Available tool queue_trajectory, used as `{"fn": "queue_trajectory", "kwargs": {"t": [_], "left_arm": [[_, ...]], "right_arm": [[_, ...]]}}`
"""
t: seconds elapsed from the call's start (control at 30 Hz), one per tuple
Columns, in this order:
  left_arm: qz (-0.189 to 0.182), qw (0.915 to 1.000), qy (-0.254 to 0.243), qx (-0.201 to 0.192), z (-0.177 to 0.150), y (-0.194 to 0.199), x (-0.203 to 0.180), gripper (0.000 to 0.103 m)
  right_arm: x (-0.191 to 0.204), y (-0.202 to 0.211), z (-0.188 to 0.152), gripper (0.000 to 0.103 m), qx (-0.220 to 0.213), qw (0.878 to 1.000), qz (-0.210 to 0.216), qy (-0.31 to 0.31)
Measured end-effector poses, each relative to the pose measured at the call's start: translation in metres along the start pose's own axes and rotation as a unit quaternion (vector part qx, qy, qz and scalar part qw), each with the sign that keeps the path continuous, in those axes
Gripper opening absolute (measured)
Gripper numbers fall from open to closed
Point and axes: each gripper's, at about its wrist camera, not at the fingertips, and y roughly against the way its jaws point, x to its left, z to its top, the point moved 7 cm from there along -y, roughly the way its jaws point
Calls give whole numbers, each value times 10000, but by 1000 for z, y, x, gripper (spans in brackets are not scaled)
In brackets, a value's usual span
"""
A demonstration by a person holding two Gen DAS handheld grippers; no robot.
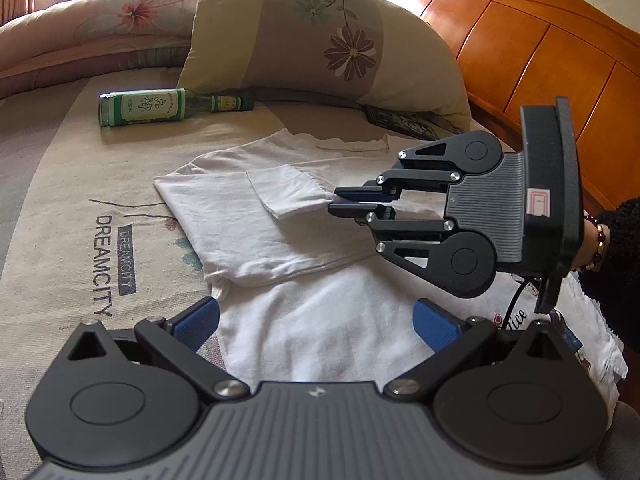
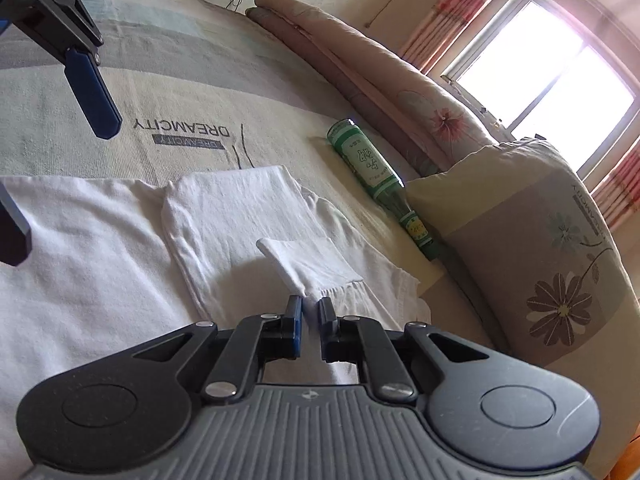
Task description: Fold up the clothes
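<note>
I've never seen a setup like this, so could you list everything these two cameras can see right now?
T-shirt: one, white, partly folded on the bed.
Sleeve: one, white, pinched by the right gripper.
Bottle: one, green, lying beside the pillow.
Pillow: one, cream with flowers, against the headboard.
Quilt: one, pinkish, folded below the window.
Bed cover: one, beige and grey.
Headboard: one, orange wood.
Window: one, bright.
Left gripper: black and blue, open.
Right gripper: black, shut.
</note>
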Motion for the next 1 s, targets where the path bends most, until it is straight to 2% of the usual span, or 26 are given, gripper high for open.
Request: {"fn": "queue_trajectory", "kwargs": {"t": [0.27,0.37,0.47,0.6,0.7,0.77,0.8,0.83,0.93,1.0], "left_arm": [[-17,10000,-64,15,3,-1,-5,102],[15,10000,-85,-21,8,-1,-5,102],[-48,9999,-57,-107,15,-2,-7,102],[-104,9996,-223,-136,30,-19,-21,102],[-169,9986,-437,-260,49,-41,-41,102],[-244,9975,-559,-363,64,-61,-57,102],[-280,9972,-589,-359,70,-73,-63,102],[-315,9972,-601,-326,74,-86,-69,102],[-217,9980,-553,-205,77,-121,-71,102],[-201,9983,-531,-90,71,-135,-65,102]], "right_arm": [[11,-3,-6,12,55,9993,312,-180],[2,13,-8,14,15,9987,289,-418],[-20,46,-23,21,-8,9975,128,-693],[-61,85,-78,24,466,9932,-424,-976],[-102,102,-132,24,914,9793,-894,-1569],[-132,110,-168,24,1049,9585,-1096,-2414],[-146,112,-184,24,1033,9446,-1118,-2908],[-152,111,-195,24,1023,9356,-1105,-3192],[-157,105,-221,24,1004,9215,-997,-3617],[-151,103,-233,24,1074,9209,-922,-3631]]}}
